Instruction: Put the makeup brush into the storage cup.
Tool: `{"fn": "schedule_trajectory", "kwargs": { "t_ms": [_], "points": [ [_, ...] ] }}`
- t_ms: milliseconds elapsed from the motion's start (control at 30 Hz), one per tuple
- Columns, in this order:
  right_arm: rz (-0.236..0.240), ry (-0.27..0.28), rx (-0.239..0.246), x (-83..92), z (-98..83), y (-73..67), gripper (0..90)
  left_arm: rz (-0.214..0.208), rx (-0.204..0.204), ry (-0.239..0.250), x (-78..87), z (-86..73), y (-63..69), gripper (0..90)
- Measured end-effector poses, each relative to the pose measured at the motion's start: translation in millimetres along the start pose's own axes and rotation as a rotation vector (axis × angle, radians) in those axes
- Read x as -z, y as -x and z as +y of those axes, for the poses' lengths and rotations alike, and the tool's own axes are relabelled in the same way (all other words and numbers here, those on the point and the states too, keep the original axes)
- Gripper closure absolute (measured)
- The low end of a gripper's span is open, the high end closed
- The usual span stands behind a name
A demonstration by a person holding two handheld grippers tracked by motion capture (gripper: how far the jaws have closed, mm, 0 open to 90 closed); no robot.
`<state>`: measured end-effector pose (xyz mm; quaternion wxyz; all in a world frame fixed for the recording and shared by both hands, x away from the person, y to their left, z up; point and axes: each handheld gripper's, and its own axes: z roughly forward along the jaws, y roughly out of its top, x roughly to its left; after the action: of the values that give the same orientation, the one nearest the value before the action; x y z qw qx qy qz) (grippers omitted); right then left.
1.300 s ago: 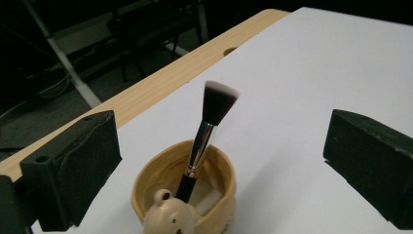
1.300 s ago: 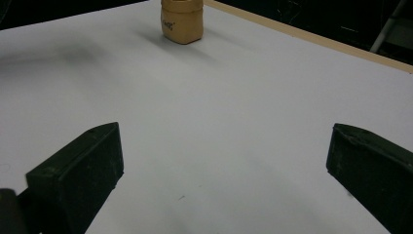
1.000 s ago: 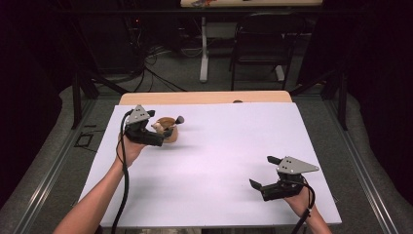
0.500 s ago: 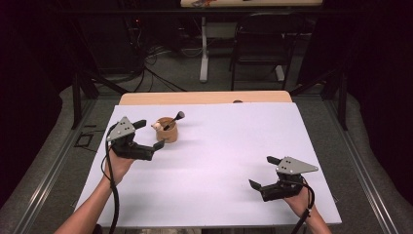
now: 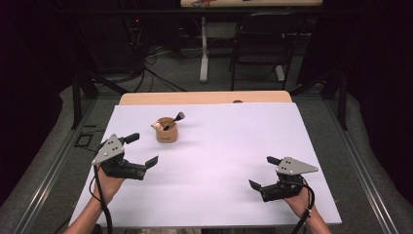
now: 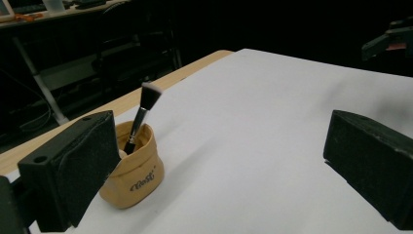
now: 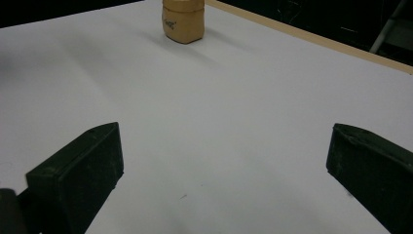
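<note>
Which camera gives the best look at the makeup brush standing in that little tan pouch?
The left gripper view: the brush stands close and sharp, bristles up, in the pouch. The high view shows it small and leaning. The right gripper view cuts the pouch off at the frame's top edge.

Both tools (image 5: 142, 148) (image 5: 260, 171) gape, apparently empty.
</note>
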<state>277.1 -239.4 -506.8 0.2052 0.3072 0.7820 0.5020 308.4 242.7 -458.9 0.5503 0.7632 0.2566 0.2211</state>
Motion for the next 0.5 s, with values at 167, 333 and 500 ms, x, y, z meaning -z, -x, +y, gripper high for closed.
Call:
{"fn": "schedule_trajectory", "kwargs": {
  "t_ms": [167,333,500],
  "points": [
    [0.002,0.001,0.003,-0.3,0.1,-0.8,0.0,-0.002,0.009,0.011,11.0,-9.6,8.0,0.0],
    [0.002,-0.001,0.004,-0.5,0.0,-1.3,0.0,0.006,0.04,0.03,20.8,-22.8,11.0,0.0],
    [0.008,0.003,0.005,-0.3,0.0,-1.7,0.0,0.01,0.056,0.039,28.5,-37.7,11.8,0.0]
  ]
}}
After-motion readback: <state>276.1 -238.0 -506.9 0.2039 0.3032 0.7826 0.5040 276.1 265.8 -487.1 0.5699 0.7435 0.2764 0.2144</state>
